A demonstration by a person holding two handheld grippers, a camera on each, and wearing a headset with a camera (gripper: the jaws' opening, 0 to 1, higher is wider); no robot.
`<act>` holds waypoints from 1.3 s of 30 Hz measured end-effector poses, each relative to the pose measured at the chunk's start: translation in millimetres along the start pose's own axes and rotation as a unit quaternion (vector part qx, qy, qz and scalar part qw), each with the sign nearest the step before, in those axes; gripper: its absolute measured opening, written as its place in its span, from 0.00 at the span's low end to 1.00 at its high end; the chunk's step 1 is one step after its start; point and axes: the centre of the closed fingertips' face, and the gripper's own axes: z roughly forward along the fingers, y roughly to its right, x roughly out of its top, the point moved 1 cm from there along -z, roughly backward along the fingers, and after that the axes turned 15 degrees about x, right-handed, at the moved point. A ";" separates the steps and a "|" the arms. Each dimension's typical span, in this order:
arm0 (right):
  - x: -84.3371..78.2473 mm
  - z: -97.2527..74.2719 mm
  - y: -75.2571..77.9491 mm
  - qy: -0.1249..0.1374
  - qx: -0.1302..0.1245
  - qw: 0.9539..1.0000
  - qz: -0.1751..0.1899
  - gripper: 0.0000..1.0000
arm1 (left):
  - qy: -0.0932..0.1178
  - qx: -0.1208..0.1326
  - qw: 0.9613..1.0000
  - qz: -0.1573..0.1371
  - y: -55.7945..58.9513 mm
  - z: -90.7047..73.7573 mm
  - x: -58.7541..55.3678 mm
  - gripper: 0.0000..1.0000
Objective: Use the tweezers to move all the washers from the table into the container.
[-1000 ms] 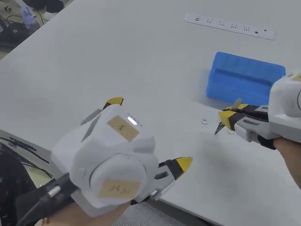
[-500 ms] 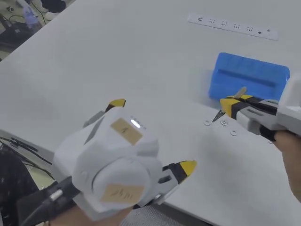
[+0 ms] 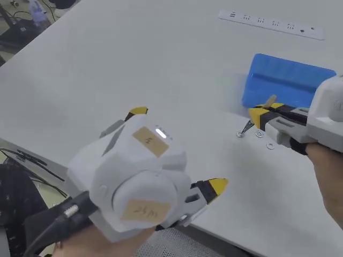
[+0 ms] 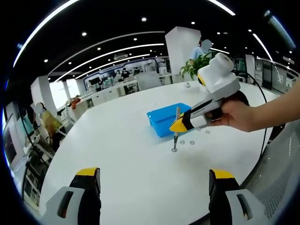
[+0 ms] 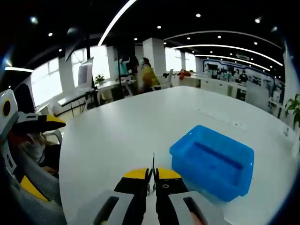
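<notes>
Three small metal washers lie on the white table point(image 3: 161, 64) in front of a blue container point(image 3: 289, 80): the leftmost washer point(image 3: 239, 134), the middle washer point(image 3: 260, 134) and the right washer point(image 3: 270, 144). My right gripper point(image 3: 258, 119) is shut on tweezers point(image 3: 246, 127), whose tip rests at the leftmost washer point(image 4: 174, 149). In the right gripper view the tweezers point(image 5: 153, 162) stick out past the shut right gripper point(image 5: 151, 174), left of the blue container point(image 5: 213, 159). My left gripper point(image 3: 177, 148) hovers open near the table's front edge, nothing between its jaws.
A white power strip point(image 3: 270, 24) lies at the far side behind the container. Cables and dark gear point(image 3: 21, 166) sit below the table's front left edge. The left gripper view shows the blue container point(image 4: 166, 121) and my left gripper point(image 4: 153, 176).
The right gripper has shifted the tweezers' tip from between the washers over to the leftmost washer. The left gripper has held about the same place while the view drifted.
</notes>
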 end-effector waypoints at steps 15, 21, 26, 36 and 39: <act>0.5 -0.2 2.7 0.004 -0.003 1.000 0.007 0.02 | 0.000 0.001 1.000 0.002 -0.1 0.1 -0.2 0.99; -0.9 1.5 -2.6 -0.002 0.002 1.000 0.002 0.02 | -0.001 0.003 1.000 0.002 -0.9 0.1 -0.4 0.99; -0.2 3.1 -3.0 -0.011 -0.002 1.000 -0.018 0.02 | -0.001 0.004 1.000 0.002 -1.2 0.0 -0.6 0.99; -1.3 3.3 -4.6 -0.040 -0.006 0.998 -0.045 0.00 | -0.003 0.000 1.000 0.005 0.6 0.7 -1.3 0.99; -1.7 2.5 -4.5 -0.044 -0.004 0.998 -0.035 0.00 | -0.003 0.000 1.000 0.006 0.7 0.7 -1.1 0.99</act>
